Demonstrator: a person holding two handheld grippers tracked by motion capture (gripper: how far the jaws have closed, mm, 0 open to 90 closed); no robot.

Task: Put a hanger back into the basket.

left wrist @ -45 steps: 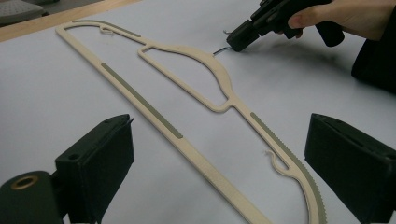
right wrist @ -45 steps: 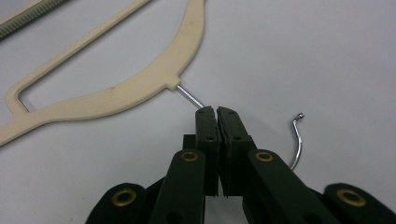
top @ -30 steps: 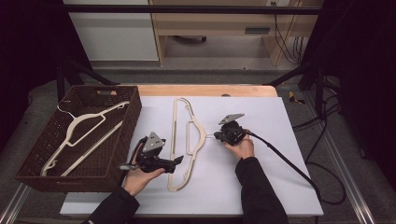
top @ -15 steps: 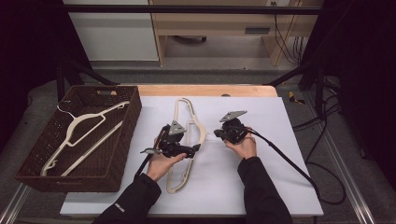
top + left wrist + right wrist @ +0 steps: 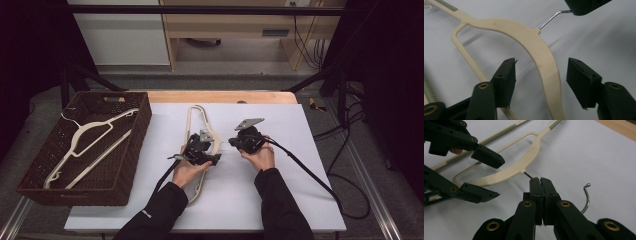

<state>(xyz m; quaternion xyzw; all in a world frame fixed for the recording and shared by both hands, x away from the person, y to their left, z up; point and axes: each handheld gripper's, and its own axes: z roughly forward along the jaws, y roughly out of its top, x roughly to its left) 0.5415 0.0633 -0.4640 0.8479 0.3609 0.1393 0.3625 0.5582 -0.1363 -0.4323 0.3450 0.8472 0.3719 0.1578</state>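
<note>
A cream plastic hanger point(image 5: 189, 125) lies lengthwise on the white table sheet, its metal hook point(image 5: 587, 198) pointing right. My right gripper point(image 5: 540, 182) is shut on the hook's wire stem, just beyond the hanger's neck. My left gripper point(image 5: 541, 80) straddles the hanger's curved shoulder point(image 5: 524, 32). Its jaws have just been closing, and a gap still shows between each pad and the plastic. In the high view the left gripper point(image 5: 200, 150) and the right gripper point(image 5: 245, 141) sit close together at mid-table.
A dark wicker basket point(image 5: 135, 150) stands at the table's left with a second cream hanger point(image 5: 87, 132) inside. The right gripper's cable point(image 5: 310, 175) trails off the table's right side. A wooden strip point(image 5: 225, 96) runs along the far edge.
My left hand has moved right from beside the basket to the hanger's shoulder and come lower, and its jaws have narrowed around the shoulder. The right gripper has stayed put on the hook.
</note>
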